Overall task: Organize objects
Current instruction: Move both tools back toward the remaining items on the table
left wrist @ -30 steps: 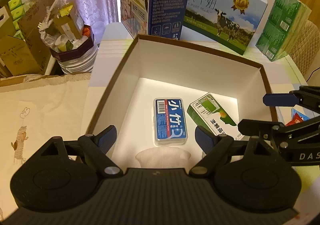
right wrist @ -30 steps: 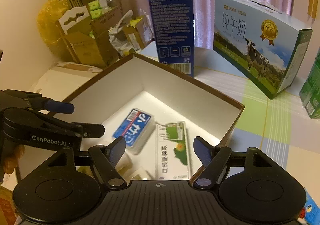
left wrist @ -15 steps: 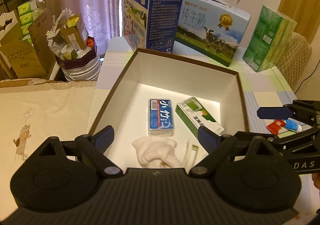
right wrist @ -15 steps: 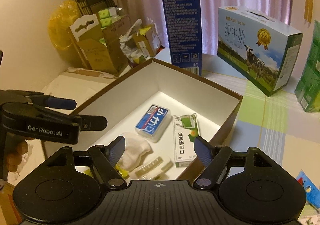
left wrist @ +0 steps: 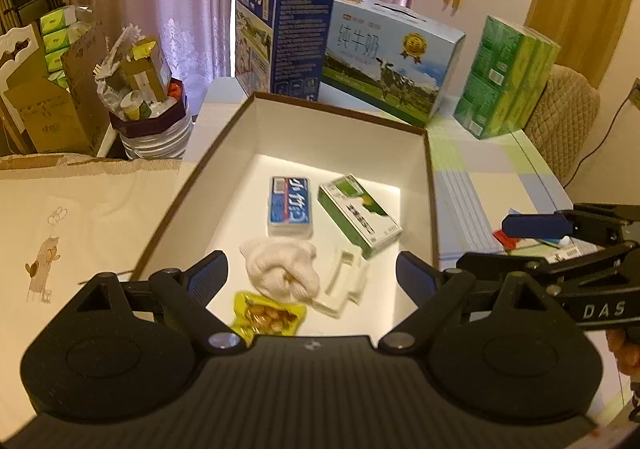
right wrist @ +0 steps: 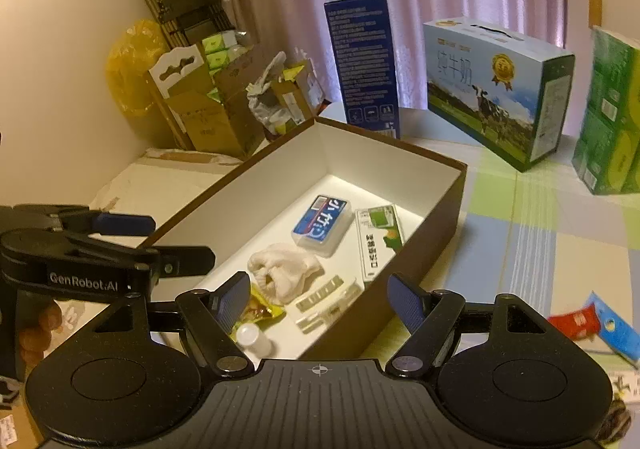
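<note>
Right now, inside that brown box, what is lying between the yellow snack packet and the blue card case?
A crumpled white cloth lies between the yellow snack packet and the blue card case in the brown box. Both wrist views show it.

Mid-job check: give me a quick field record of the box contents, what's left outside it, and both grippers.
container: brown cardboard box with white inside, open
inside: blue-labelled clear plastic case; green and white carton; white crumpled cloth; yellow snack packet; white plastic clips; small white bottle
outside, right of box: red sachet; blue sachet
left gripper: open, empty
right gripper: open, empty
</note>
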